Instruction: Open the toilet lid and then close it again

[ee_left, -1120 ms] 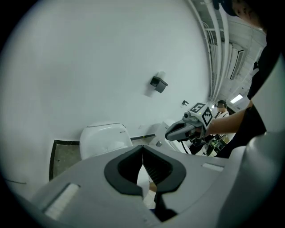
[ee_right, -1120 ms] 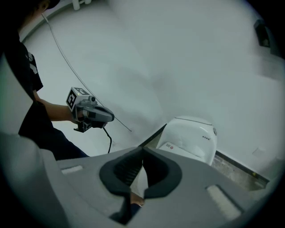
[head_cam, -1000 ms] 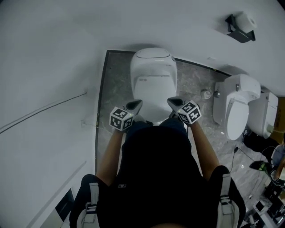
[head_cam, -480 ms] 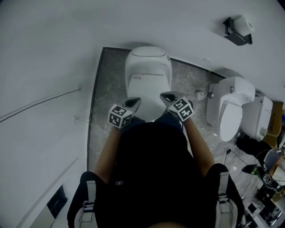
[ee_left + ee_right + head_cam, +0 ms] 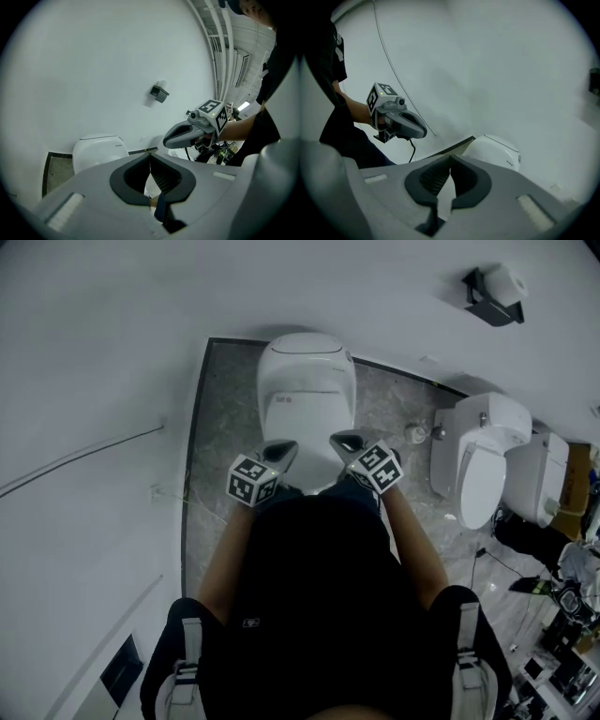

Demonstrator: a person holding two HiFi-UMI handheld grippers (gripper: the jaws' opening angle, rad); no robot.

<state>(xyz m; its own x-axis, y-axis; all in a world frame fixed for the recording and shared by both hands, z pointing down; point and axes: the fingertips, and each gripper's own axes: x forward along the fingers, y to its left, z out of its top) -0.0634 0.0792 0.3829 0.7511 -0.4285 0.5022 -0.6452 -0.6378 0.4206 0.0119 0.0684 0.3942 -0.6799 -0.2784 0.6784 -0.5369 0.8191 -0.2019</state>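
Both tongs are pinched shut on nothing — the left gripper (image 5: 284,448) and right gripper (image 5: 343,440) hover side by side just short of the closed toilet lid (image 5: 307,371), whose small label (image 5: 282,399) is too tiny to read.

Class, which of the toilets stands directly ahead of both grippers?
The leftmost toilet, its lid down, just beyond the left gripper and the right gripper. The other toilets stand off to the right.

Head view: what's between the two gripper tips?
Only the white front of the closed toilet lid shows between the left gripper and right gripper, in the head view. Both are shut and empty.
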